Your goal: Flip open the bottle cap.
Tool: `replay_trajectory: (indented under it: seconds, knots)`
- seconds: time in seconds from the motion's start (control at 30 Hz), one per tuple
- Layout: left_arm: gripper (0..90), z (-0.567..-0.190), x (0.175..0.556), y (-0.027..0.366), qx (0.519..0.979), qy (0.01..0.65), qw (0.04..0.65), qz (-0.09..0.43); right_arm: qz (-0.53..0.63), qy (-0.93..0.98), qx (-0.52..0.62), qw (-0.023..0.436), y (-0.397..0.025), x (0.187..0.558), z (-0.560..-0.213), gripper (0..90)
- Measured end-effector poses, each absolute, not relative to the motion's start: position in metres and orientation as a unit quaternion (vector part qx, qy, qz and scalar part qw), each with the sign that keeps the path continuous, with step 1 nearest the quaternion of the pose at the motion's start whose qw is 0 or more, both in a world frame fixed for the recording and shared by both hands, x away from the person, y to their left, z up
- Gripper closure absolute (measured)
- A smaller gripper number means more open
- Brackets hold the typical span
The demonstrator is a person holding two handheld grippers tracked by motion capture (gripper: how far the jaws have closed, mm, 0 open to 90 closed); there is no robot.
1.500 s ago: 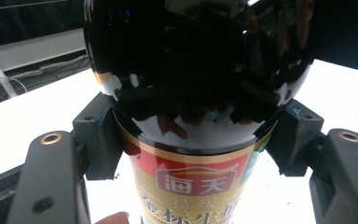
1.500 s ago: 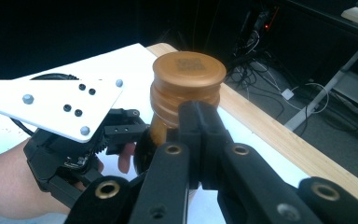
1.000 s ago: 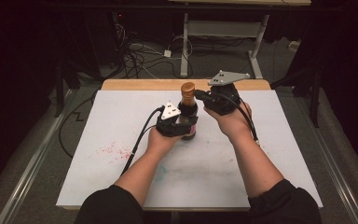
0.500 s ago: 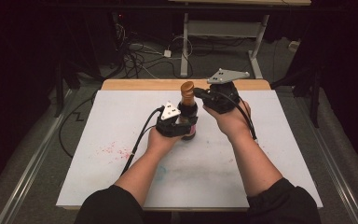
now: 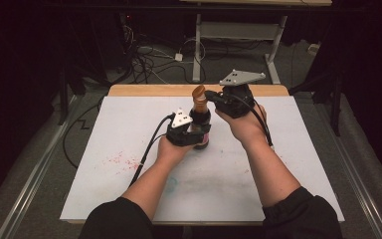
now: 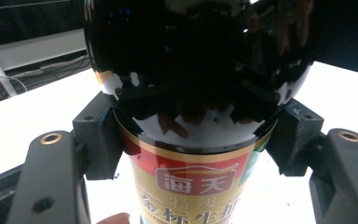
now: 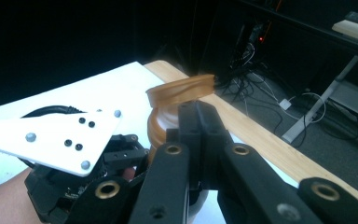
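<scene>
The left gripper clamps a dark sauce bottle; above it, the right gripper, pressed together, pries its flip cap. Prying harder could tip the bottle.

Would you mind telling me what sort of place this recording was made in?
Probably a lab or workshop recording station: a white-topped table ringed by dark curtains, loose cables on the floor behind it, and a height-adjustable desk frame further back.

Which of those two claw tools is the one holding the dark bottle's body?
The left gripper: its jaws clamp the bottle at the label. The right gripper sits higher, by the orange cap.
</scene>
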State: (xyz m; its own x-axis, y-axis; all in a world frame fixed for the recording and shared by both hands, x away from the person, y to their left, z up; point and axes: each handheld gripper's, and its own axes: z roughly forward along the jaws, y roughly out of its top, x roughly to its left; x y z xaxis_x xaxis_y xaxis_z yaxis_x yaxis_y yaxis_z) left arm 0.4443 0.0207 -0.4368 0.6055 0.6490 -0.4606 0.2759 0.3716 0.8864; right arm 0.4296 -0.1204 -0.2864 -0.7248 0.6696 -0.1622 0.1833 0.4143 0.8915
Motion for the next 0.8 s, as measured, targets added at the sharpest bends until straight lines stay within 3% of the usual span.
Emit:
replay_trajectory:
  seconds: [0.53,0.8]
  knots:
    - [29.0,-0.437,0.444,0.020,0.540,0.424,0.715,0.130,0.488,0.797,0.245,0.258,-0.101,0.429,-0.273,90.0]
    - [28.8,-0.438,0.445,0.021,0.540,0.422,0.717,0.129,0.497,0.788,0.259,0.255,-0.122,0.425,-0.278,90.0]
